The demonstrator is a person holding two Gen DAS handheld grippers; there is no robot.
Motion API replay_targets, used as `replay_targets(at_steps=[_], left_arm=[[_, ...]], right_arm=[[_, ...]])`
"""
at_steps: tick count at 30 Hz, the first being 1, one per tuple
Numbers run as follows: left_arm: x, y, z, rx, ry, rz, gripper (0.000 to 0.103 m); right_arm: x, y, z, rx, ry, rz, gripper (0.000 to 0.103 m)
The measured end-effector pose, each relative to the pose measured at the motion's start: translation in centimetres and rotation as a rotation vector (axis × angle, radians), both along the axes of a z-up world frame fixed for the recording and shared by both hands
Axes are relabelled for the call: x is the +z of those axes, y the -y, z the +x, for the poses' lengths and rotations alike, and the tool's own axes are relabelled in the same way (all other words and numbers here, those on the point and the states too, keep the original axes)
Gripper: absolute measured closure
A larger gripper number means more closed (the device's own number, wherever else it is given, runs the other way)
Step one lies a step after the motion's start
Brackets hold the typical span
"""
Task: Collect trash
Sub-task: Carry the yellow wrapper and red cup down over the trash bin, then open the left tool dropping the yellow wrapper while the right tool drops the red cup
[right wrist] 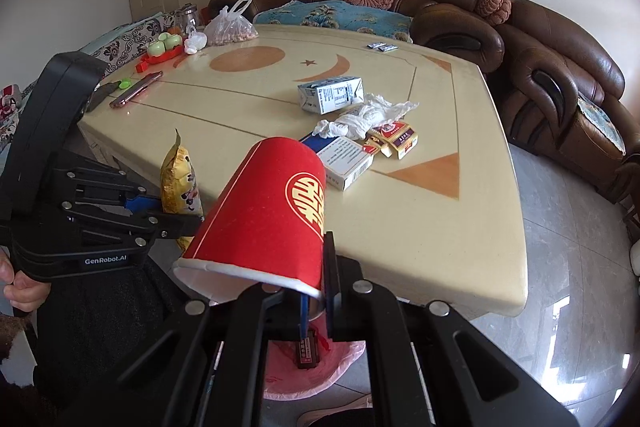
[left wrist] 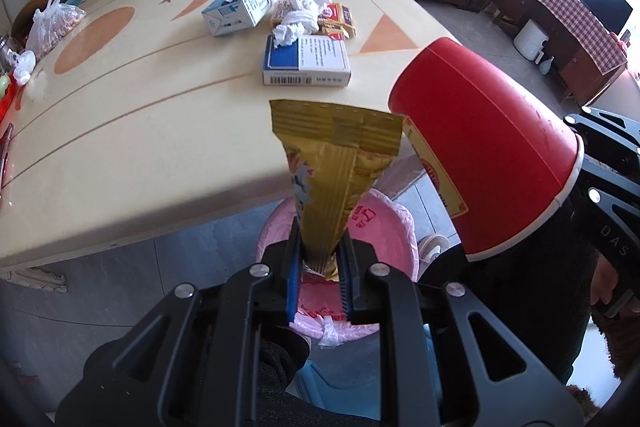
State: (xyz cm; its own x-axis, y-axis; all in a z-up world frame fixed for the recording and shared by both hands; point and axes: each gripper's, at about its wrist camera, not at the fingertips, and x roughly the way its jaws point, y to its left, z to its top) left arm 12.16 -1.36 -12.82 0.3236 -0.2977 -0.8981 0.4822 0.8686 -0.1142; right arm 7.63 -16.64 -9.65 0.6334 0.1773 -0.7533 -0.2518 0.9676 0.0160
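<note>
My left gripper (left wrist: 320, 251) is shut on the narrow end of a gold snack wrapper (left wrist: 332, 163), which stands up from the jaws over the table's near edge. My right gripper (right wrist: 318, 287) is shut on the rim of a red paper cup (right wrist: 268, 215) with a gold emblem, tilted with its base toward the table. Below both sits a bin lined with a pink bag (left wrist: 384, 231); a small dark box (right wrist: 308, 353) lies inside it. In the right wrist view the left gripper (right wrist: 180, 221) and wrapper (right wrist: 180, 183) show at the left.
On the cream table (right wrist: 420, 235) lie a milk carton (right wrist: 332, 93), crumpled tissue (right wrist: 364, 117), a blue-and-white box (right wrist: 344, 159) and cigarette packs (right wrist: 394, 139). A phone (right wrist: 136, 89) and a plastic bag (right wrist: 230, 27) lie at the far side. Brown sofas (right wrist: 560, 87) ring the table.
</note>
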Motion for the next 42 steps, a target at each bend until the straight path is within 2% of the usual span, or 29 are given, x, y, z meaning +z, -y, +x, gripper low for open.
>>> replay_targets(at_steps=[11, 19, 22, 28, 34, 39, 42], left_arm=[[-7.4, 1.8, -2.0, -0.026, -0.138, 0.009, 0.086], [-12.2, 2.1, -1.9, -0.012, -0.224, 0.035, 0.086], [-13.9, 2.6, -1.5, -0.006, -0.254, 0.063, 0.086], [-17.1, 3.0, 0.1, 0.008, -0.362, 0.06, 0.086], [-20.2, 2.8, 1.4, 0.047, -0.451, 0.065, 0.086], [-23.2, 2.9, 2.3, 0.093, -0.512, 0.104, 0.086], [-24.4, 2.7, 2.6, 0.106, -0.54, 0.098, 0.086]], right_arm=[[-5.7, 0.6, -1.4, -0.065, -0.13, 0.038, 0.097], [-10.1, 0.9, -0.7, -0.09, -0.201, 0.012, 0.097], [-12.1, 1.2, -0.4, -0.098, -0.245, 0.025, 0.097], [-16.1, 1.9, 0.5, -0.121, -0.311, 0.051, 0.097], [-19.0, 2.1, 1.5, -0.117, -0.36, 0.055, 0.097], [-21.0, 2.4, 2.4, -0.125, -0.411, 0.064, 0.097], [-21.9, 2.1, 2.7, -0.122, -0.422, 0.028, 0.097]])
